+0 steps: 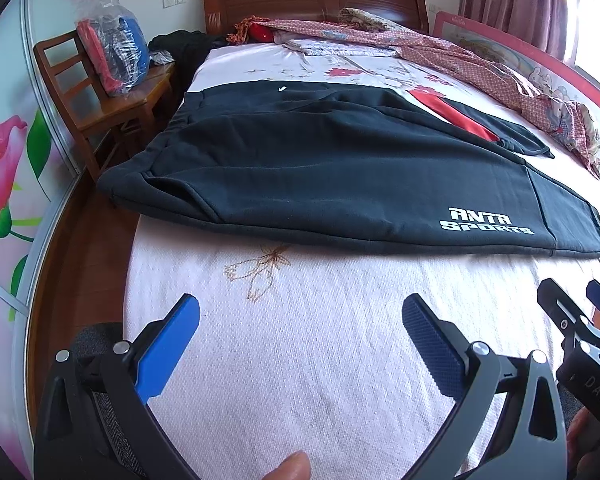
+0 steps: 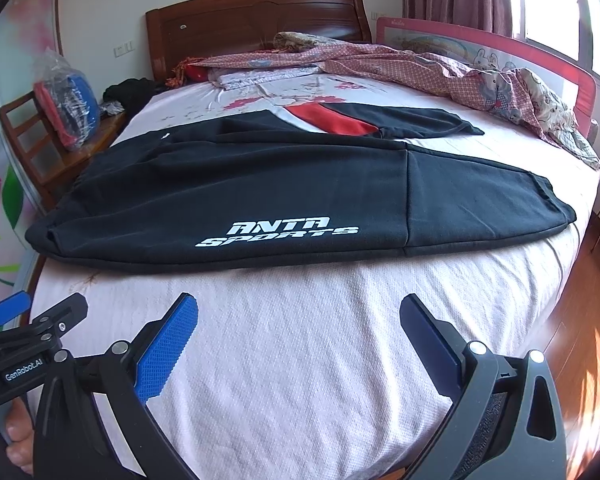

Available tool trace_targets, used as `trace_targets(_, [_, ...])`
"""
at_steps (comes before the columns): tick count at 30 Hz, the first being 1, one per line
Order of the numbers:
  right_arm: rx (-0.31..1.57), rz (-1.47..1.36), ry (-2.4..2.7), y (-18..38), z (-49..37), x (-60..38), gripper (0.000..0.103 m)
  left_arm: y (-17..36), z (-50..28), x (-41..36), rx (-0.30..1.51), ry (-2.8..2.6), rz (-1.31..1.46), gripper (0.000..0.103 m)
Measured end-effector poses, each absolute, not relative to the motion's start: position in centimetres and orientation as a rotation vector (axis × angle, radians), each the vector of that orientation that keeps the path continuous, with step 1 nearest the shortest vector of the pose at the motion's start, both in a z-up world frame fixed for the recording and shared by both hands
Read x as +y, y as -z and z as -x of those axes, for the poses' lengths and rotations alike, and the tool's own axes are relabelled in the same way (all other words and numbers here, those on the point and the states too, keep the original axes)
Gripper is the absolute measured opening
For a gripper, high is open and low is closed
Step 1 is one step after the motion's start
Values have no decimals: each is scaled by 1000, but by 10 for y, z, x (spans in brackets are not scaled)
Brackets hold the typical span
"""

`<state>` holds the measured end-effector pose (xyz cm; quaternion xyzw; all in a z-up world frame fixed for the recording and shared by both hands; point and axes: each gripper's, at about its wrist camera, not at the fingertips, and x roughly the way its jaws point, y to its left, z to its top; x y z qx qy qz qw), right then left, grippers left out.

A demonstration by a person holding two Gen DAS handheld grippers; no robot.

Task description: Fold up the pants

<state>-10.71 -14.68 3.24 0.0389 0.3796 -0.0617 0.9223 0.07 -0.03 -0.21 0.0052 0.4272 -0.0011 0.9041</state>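
Note:
Black sweatpants (image 1: 320, 168) (image 2: 260, 184) with a white "ANTA SPORTS" print lie flat across the bed, waistband to the left, leg cuffs to the right. The far leg shows a red stripe (image 1: 452, 116) (image 2: 332, 120). My left gripper (image 1: 300, 320) hovers open over the bare sheet, short of the pants' near edge, holding nothing. My right gripper (image 2: 298, 318) is open too, over the sheet below the print. Each gripper shows at the edge of the other's view: the right gripper (image 1: 576, 320) and the left gripper (image 2: 36, 316).
The bed's pink sheet (image 1: 320, 360) (image 2: 320, 360) lies in front of the pants. A crumpled patterned quilt (image 1: 500, 76) (image 2: 480, 76) runs along the far right by a red bed rail (image 2: 560, 64). A wooden chair (image 1: 100, 108) with a plastic bag stands left. Wooden headboard (image 2: 256, 20) behind.

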Motion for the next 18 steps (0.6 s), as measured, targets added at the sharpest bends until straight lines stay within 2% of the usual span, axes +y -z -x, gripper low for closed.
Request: trace_targets(18, [787, -82, 122, -31, 107, -149, 100, 4, -2, 0, 893, 2, -9, 101])
